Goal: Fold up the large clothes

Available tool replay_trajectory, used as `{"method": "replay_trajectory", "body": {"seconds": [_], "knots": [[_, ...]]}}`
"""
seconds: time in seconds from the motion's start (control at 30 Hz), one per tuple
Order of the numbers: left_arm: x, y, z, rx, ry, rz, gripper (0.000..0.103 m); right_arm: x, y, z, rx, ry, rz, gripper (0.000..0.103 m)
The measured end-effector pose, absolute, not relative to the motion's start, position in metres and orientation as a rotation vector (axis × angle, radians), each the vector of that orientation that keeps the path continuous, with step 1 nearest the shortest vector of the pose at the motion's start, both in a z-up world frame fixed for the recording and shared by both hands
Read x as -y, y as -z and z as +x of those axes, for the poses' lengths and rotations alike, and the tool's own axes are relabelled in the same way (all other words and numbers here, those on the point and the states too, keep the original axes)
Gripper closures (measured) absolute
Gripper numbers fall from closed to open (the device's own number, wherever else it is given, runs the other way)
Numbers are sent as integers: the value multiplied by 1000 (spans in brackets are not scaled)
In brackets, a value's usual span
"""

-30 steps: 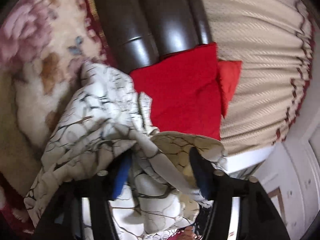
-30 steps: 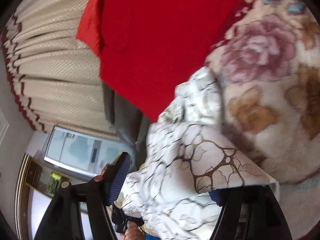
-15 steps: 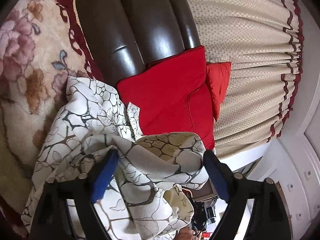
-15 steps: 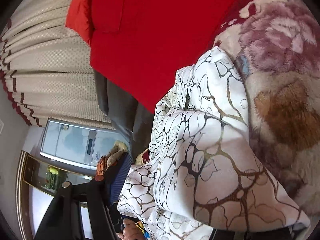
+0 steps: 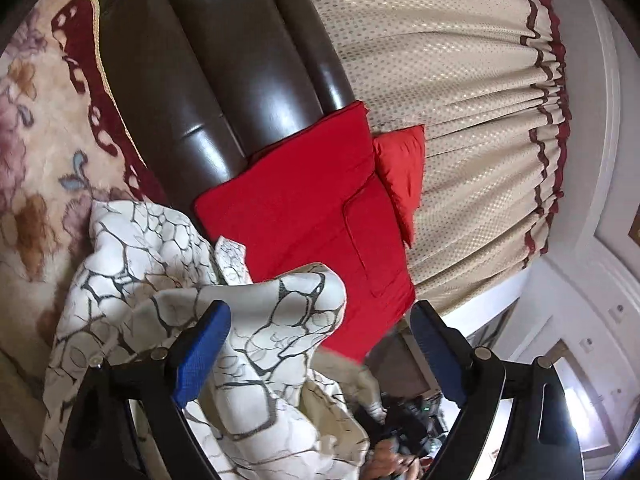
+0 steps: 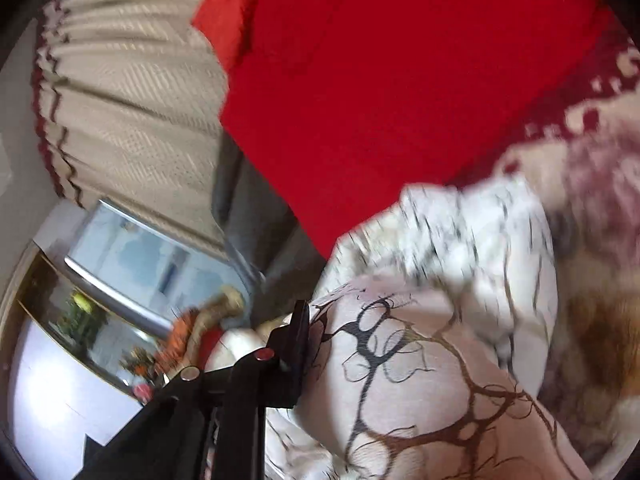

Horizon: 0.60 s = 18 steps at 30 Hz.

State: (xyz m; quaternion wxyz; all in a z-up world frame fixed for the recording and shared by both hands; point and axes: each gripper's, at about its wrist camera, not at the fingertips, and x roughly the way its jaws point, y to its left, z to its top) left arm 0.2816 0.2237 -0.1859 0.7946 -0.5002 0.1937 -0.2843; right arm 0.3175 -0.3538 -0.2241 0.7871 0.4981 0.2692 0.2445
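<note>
The white garment with a dark crackle print lies bunched on a floral blanket. One fold of it rises between the fingers of my left gripper. That gripper is open wide and its blue pads stand clear of the cloth. In the blurred right wrist view the same garment fills the lower right. The jaws of my right gripper are closing on its edge. Its black left finger presses against the cloth, and the fabric hides the other finger.
A large red cushion and a small one lean on a dark brown leather sofa back. A beige curtain with maroon trim hangs behind. A glass-fronted cabinet stands at lower left in the right view.
My left gripper's jaws spread wide off the cloth and it rose a little. My right gripper moved sideways and its left finger swung in onto the garment's edge.
</note>
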Motion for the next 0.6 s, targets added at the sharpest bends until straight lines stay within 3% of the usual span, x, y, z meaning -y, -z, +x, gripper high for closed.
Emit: {"method": "replay_trajectory", "body": {"seconds": [0.13,0.2,0.27,0.37,0.6], "knots": [[-232,198,289,-466,543,-1116,11,398,252,323,-536,-360,1253,82],[-237,205,292,-494,546,-1163,11,412,285,323,-568,-338,1453,76],[-238,206,290,-492,551,-1180,11,420,312,319,-578,-332,1632,41],[-234,201,287,-489,570,-1165,10,426,297,307,-463,-373,1621,23],[-217,189,285,-485,599,-1098,7,384,234,304,-483,-516,1249,23]]}}
